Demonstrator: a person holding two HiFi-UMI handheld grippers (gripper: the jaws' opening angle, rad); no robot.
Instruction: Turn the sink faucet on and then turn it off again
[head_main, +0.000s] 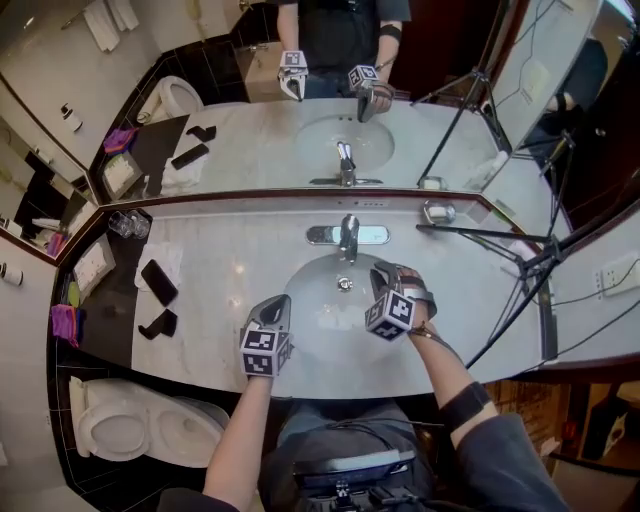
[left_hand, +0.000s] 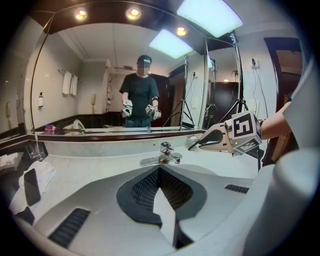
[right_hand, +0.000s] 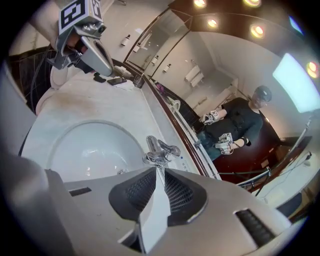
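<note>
While both tools hang over the front half of the sink (head_main: 312, 285), neither touches the faucet (head_main: 347, 236). It stands at the back rim of the basin, on the counter (head_main: 230, 250), below the mirror. Its lever sits roughly centred over the spout.

No water stream visible in any view; basin looks dry, though glare makes that uncertain.

Left hand-held gripper (head_main: 277, 308): jaws fully together, nothing between them. It is near the front edge of the basin, well apart from the faucet.

Right hand-held gripper (head_main: 383, 280): jaws drawn in until the tips all but meet, empty. It is the nearer of the two, just right of the drain, and points towards the faucet.

Step in hand (judgement): approach to the lever with the right tool. Turn-on looks not yet done, but a finished cycle would look the same.

Next move calls for:
- bringing the right tips forward and up to lever height
- getting under or against the lever end and lifting
- confirming flow before pressing it back down
</note>
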